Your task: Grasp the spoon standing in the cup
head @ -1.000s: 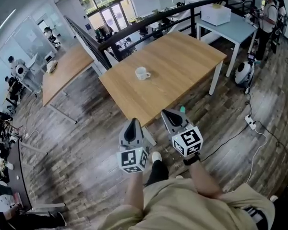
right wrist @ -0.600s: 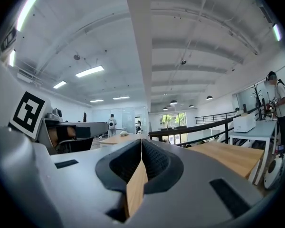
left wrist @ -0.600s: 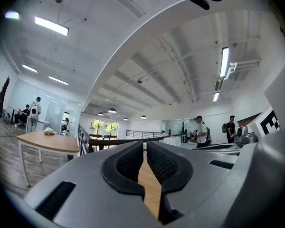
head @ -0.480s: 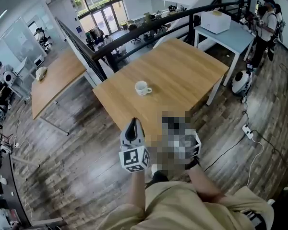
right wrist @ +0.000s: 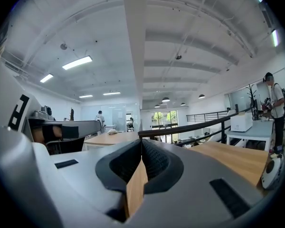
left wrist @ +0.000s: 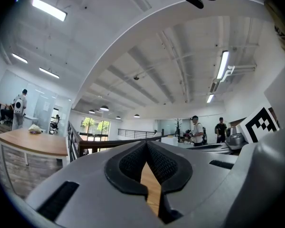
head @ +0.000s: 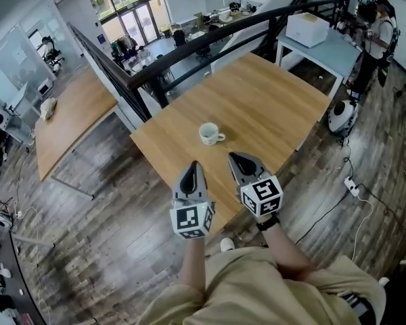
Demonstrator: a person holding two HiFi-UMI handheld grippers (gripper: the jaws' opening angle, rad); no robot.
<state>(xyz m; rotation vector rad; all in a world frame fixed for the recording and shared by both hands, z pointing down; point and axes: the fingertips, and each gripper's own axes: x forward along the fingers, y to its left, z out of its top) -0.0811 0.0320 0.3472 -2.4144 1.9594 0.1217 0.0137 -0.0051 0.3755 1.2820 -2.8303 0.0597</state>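
The left claw (head: 193, 168), grey plastic with ribbed black pads, is hovering short of the cup on its left, pads pressed together on nothing. The cup (head: 210, 133), small, white and glossy, its handle pointing right, is sitting on the pale wood-grain tabletop (head: 271, 93). It is showing too small to tell whether a spoon is standing inside. The right claw (head: 235, 158) is hanging short of the cup on its right, likewise pinched together and empty. Its cube (head: 262, 196) is carrying black-and-white square markers, with no readable words.
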